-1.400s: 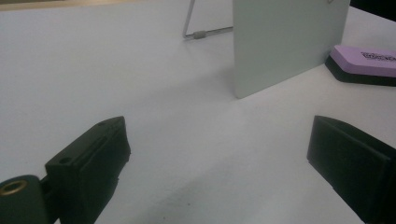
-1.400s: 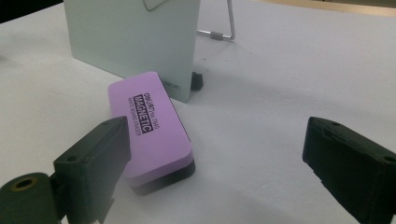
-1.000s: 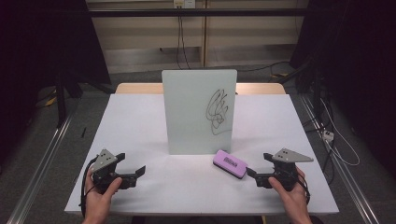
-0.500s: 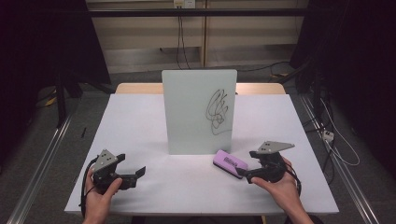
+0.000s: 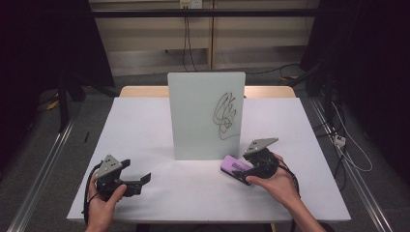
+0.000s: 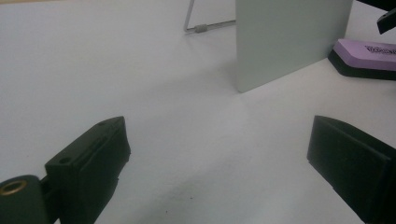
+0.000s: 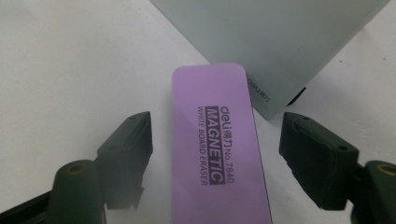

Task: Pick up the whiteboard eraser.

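Between my right gripper's [image 7: 215, 154] spread jaws lies a purple eraser [image 7: 212, 140] reading "deli MAGNETIC WHITE BOARD ERASER No.7840".

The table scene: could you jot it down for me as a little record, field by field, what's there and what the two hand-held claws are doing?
Table: white top
Board: small whiteboard standing upright mid-table, black scribble on its right part
Eraser: purple whiteboard eraser, lying flat just in front of the board's right corner, label reads "MAGNETIC WHITE BOARD ERASER"
Right gripper: open, one jaw on each side of the eraser, not closed on it
Left gripper: open, resting low at the table's near left, nothing between its jaws
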`<state>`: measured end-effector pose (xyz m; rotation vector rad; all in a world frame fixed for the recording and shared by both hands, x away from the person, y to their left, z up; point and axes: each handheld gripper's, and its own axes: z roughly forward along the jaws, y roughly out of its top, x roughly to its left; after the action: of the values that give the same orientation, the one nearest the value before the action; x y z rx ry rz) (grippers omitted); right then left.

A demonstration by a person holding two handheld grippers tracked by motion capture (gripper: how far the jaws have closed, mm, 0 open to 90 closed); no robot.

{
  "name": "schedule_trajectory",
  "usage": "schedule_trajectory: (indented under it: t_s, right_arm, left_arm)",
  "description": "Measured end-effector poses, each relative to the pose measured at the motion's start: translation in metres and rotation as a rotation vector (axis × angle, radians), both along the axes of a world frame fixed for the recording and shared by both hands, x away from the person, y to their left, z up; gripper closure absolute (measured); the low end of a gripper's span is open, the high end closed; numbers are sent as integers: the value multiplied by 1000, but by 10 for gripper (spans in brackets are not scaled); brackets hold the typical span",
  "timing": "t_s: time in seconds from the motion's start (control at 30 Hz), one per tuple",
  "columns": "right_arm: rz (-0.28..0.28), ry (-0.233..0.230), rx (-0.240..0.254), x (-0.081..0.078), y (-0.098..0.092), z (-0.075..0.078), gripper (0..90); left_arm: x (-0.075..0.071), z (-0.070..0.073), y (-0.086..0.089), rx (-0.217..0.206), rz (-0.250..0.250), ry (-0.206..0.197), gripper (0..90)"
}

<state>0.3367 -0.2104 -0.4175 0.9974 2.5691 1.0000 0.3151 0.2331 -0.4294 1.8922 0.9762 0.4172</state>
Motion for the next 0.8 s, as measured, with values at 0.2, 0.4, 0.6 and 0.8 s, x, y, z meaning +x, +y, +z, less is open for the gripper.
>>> schedule_trajectory:
  t_s: [0.2,0.4,0.6,0.8]
  right_arm:
    - [31,19,-54,7,5,-1,287]
    - [53,47,-110,12,11,-8,334]
    - [78,44,-130,12,15,-11,406]
    - [78,46,-133,12,15,-11,412]
  left_arm:
    - [0,-1,-1,1,-2,6,56]
    - [1,-1,-1,-4,0,10,56]
    - [0,-1,-1,2,8,6,56]
    - [1,-2,0,-3,11,11,57]
